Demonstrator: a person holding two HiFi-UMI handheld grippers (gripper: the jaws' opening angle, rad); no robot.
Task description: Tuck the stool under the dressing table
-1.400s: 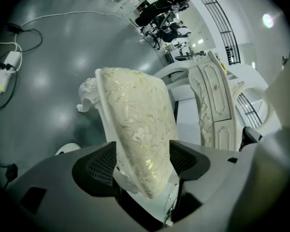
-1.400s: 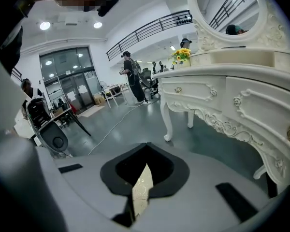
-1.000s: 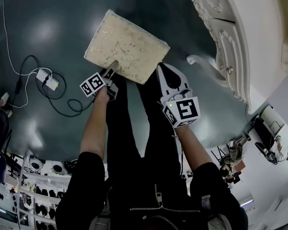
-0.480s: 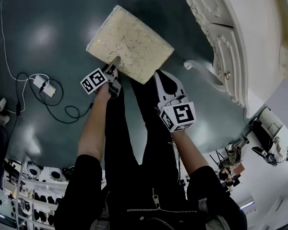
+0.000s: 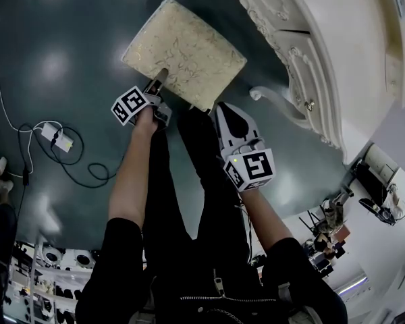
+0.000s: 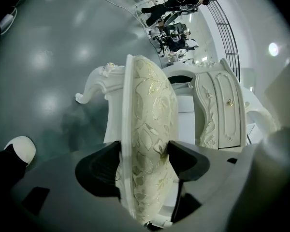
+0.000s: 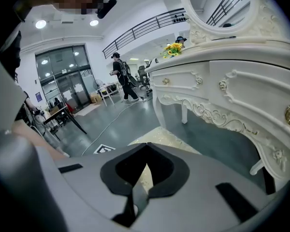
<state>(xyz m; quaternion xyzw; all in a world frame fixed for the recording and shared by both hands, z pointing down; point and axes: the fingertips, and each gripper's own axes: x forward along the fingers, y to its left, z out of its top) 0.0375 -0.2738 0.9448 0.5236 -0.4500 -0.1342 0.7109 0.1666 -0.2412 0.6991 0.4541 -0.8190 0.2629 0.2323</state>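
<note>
grips rectangular, cream brocade-cushioned stool [image 5: 185, 49], upper centre, in left gripper [image 5: 159, 81], wide jaws just closed tighter; right gripper [image 5: 224, 111] pinched together, empty, near carved white dressing table [image 5: 293, 59].

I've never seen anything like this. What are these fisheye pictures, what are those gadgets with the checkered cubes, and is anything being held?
No robot: a person carries a two-jaw gripper in each hand. One picture comes from a camera on the person's head, looking down; the other two cameras ride on the grippers. On the floor stands a cushioned stool beside a white dressing table. The left gripper has just been closing its jaws on the stool's seat, which sits between them. The right gripper is shut and empty, hovering near the stool.
</note>
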